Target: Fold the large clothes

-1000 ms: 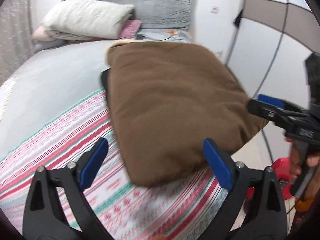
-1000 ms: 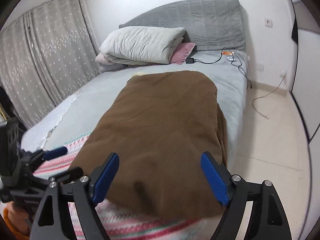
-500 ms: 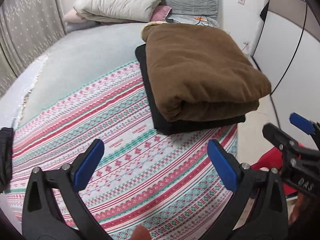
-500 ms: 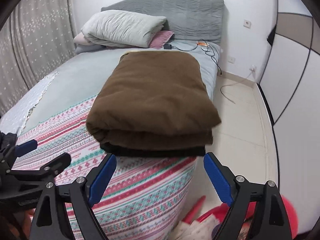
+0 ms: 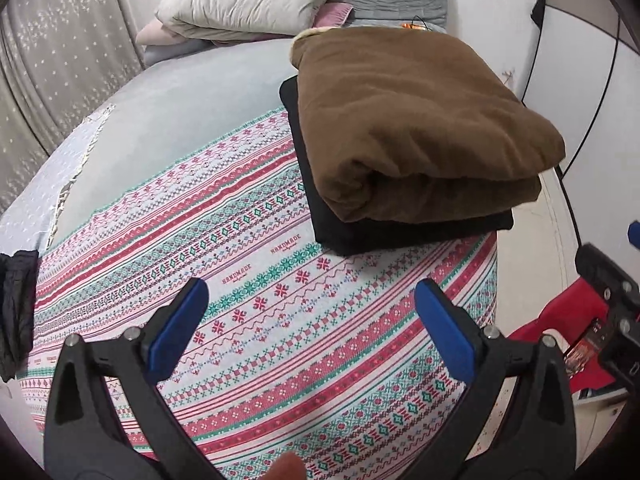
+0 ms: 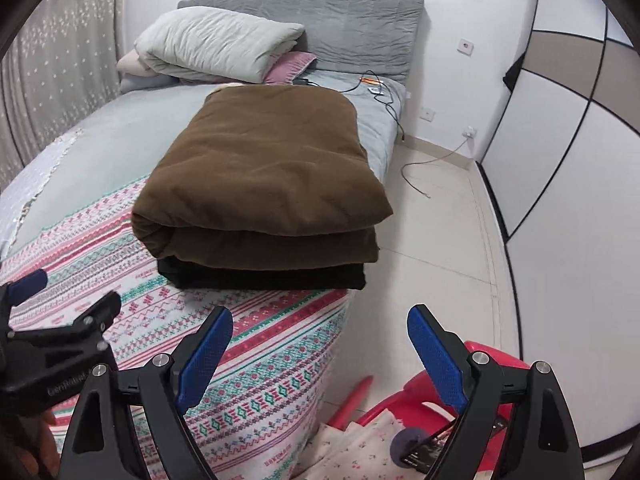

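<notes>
A folded brown garment (image 5: 416, 120) (image 6: 260, 172) lies on top of a folded black one (image 5: 400, 232) (image 6: 260, 276) near the right edge of the bed. My left gripper (image 5: 312, 320) hangs open over the patterned blanket (image 5: 260, 320), short of the stack, with nothing between its fingers. My right gripper (image 6: 316, 348) stands open over the bed's corner and the floor, also holding nothing. Each gripper shows at the edge of the other's view: the right one (image 5: 612, 280) and the left one (image 6: 52, 312).
Grey pillows (image 6: 220, 48) and a grey headboard (image 6: 320, 16) sit at the far end, with cables (image 6: 376, 88) on the sheet. A red chair (image 6: 400, 420) with printed cloth stands beside the bed. A dark cloth (image 5: 16, 312) lies at the left. White wardrobe doors (image 6: 560, 140) line the right.
Both grippers have pulled back from the brown garment, which now lies folded on the black one. The views have widened to show the patterned blanket and the floor.
</notes>
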`<state>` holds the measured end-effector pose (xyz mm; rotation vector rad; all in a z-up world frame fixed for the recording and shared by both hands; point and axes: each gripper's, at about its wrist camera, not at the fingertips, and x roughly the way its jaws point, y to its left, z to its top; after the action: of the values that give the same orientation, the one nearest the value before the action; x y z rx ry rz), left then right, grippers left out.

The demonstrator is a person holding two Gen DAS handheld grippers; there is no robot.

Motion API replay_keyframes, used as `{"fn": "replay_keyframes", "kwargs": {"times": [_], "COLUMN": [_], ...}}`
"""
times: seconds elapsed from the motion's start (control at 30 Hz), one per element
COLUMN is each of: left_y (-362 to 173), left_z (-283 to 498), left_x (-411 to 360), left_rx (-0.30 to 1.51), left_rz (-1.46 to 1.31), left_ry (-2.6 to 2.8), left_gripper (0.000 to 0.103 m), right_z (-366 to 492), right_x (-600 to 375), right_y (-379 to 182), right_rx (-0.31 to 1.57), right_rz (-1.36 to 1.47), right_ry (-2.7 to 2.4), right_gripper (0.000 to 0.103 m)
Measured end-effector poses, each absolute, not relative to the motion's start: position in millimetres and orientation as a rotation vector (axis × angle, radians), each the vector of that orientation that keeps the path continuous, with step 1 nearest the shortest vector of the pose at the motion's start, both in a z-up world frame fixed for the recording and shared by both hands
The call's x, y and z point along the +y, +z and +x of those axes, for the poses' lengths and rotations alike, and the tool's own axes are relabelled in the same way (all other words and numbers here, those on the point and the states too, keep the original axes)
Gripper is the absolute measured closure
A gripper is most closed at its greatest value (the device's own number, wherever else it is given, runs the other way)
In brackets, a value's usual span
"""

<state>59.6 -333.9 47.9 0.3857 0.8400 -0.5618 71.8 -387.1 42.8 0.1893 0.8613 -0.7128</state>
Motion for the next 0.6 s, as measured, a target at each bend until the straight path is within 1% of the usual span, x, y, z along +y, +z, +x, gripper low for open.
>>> {"fn": "replay_keyframes", "kwargs": {"times": [0.27,0.6], "left_y": [54.8,52.5], "left_z": [53.6,58.3], "left_x": [-325.5,-323.3], "left_rx": [0.815,0.831], "left_rz": [0.371,0.357], "left_ry": [-0.544,-0.563], "left_gripper": [0.001,0.001], "right_z": [81.7,83.1], "right_x": [-381.6,-374.2], "right_y": [35.0,33.6], "right_rx": [0.878,0.884], "right_rz": [0.197,0.188], "right_ry": [-0.61,-0.603], "right_gripper": [0.013,0.013]}}
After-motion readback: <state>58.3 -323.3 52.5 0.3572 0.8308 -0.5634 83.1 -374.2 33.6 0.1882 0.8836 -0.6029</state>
